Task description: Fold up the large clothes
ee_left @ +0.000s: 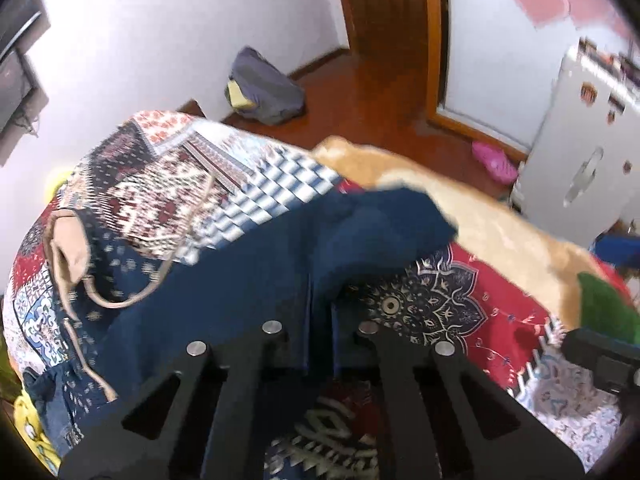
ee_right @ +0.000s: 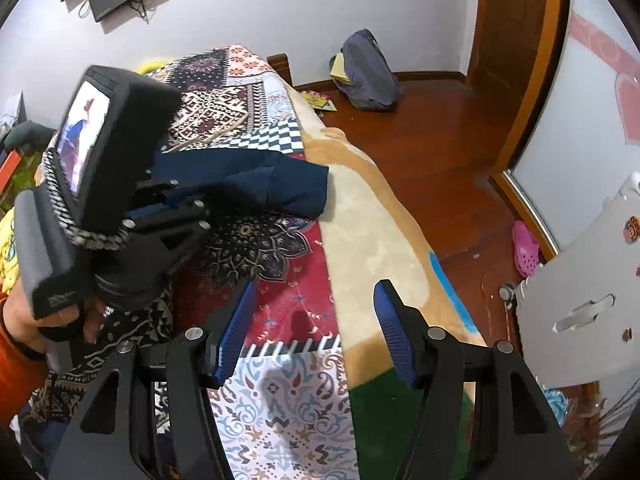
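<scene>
On the bed, left claw clamps the navy garment; right claw gapes empty beside it (thin pinch, might slip).

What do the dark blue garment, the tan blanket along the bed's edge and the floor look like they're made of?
Dark blue garment: soft matte woven or knit cloth, probably cotton; it folds and creases without shine.
Tan blanket: looks like plush fleece, with a fuzzy, mottled nap.
Floor: reddish-brown wood or wood-look boards, glossy; plank seams and light reflections show.
</scene>
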`<action>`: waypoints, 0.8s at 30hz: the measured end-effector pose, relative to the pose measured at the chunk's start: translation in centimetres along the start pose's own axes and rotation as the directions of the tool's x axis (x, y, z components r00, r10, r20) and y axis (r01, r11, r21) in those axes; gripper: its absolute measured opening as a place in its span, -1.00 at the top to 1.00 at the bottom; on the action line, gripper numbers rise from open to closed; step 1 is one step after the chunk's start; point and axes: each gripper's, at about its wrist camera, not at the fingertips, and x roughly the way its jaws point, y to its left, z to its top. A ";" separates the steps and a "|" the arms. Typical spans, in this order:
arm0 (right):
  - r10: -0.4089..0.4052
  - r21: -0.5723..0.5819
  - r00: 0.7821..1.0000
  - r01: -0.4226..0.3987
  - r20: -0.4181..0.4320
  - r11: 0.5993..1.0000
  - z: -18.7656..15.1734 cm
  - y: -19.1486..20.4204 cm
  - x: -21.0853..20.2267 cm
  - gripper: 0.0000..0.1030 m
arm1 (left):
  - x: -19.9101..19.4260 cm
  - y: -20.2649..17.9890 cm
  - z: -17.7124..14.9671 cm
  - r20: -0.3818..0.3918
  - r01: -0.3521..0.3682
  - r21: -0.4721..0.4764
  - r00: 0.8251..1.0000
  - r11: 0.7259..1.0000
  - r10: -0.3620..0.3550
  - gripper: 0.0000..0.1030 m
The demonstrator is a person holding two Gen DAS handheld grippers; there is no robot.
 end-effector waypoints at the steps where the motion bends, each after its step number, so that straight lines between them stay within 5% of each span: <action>1: 0.004 -0.005 1.000 -0.004 0.005 1.000 0.1 0.3 -0.3 -0.12 | -1.1 0.9 0.0 0.024 0.001 -0.023 1.000 1.000 0.000 0.88; 7: 0.032 -0.032 0.999 -0.032 0.021 0.999 1.1 2.4 -0.6 -0.12 | -8.7 8.1 -1.1 0.165 0.026 -0.198 0.986 0.980 0.007 0.89; 12: 0.063 -0.081 0.998 -0.061 0.029 0.995 2.1 5.3 -0.6 -0.12 | -13.3 14.7 -4.2 0.201 -0.006 -0.291 0.977 0.957 0.067 0.90; 18: 0.099 -0.147 0.995 -0.098 0.003 0.984 3.3 9.2 1.0 -0.12 | -15.3 20.5 -10.6 0.144 -0.083 -0.386 0.978 0.919 0.149 0.89; 24: 0.104 -0.192 0.988 -0.125 -0.112 0.973 3.6 12.4 5.4 -0.12 | -13.6 24.8 -18.5 0.009 -0.121 -0.505 0.989 0.854 0.145 0.89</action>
